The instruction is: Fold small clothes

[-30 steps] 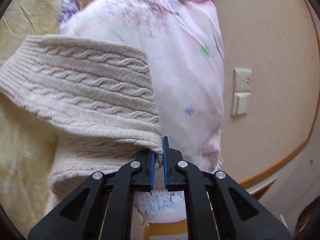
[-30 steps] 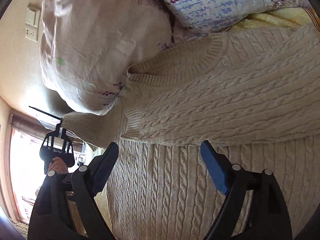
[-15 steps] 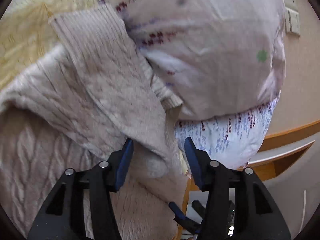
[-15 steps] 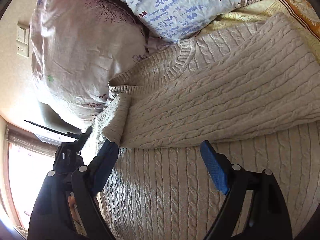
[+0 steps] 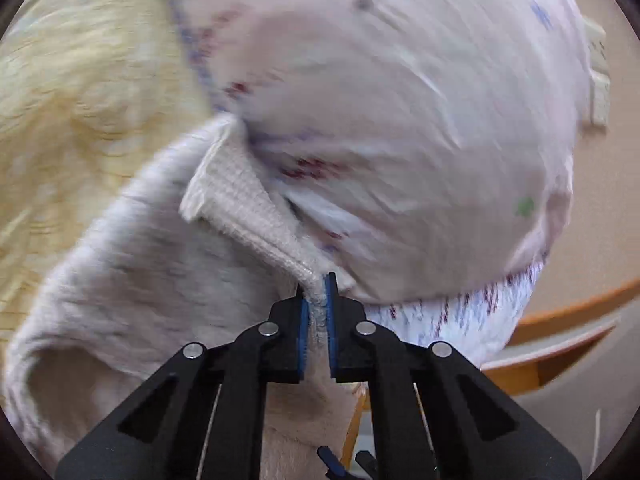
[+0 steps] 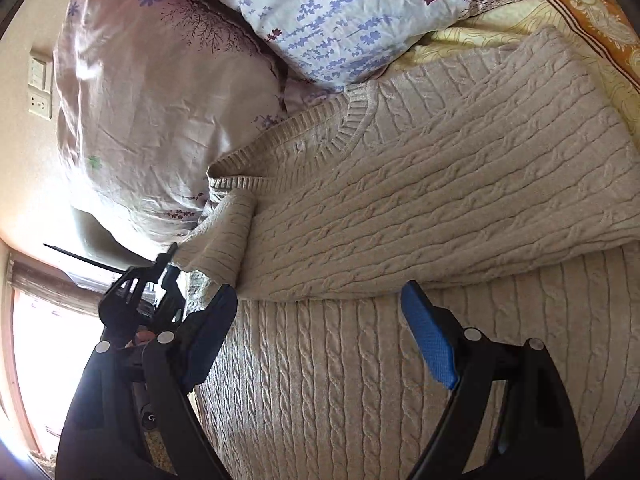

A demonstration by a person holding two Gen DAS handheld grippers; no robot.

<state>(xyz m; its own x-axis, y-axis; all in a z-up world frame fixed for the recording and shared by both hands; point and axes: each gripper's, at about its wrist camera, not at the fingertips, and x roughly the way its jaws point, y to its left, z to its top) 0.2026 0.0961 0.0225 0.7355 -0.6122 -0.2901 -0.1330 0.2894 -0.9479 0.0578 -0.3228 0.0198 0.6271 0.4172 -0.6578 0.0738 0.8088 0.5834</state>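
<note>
Left tool (image 5: 317,316): blue pads clamped on a fold of the cream cable-knit sweater (image 6: 420,208) at its edge. Right tool (image 6: 320,332): jaws wide, holding nothing, above the sweater body. Sweater lies on the bed, one sleeve folded across. Beyond: pink pillow (image 6: 160,112) touching the collar, then the yellow bedspread (image 5: 80,80).

Blurred, cropped and covered parts
Left wrist view is motion-blurred: sweater (image 5: 132,280) knit and pillow (image 5: 400,120) print smear; the right tongs (image 6: 320,332) cover sweater below, whose hem the frame edge cuts off
</note>
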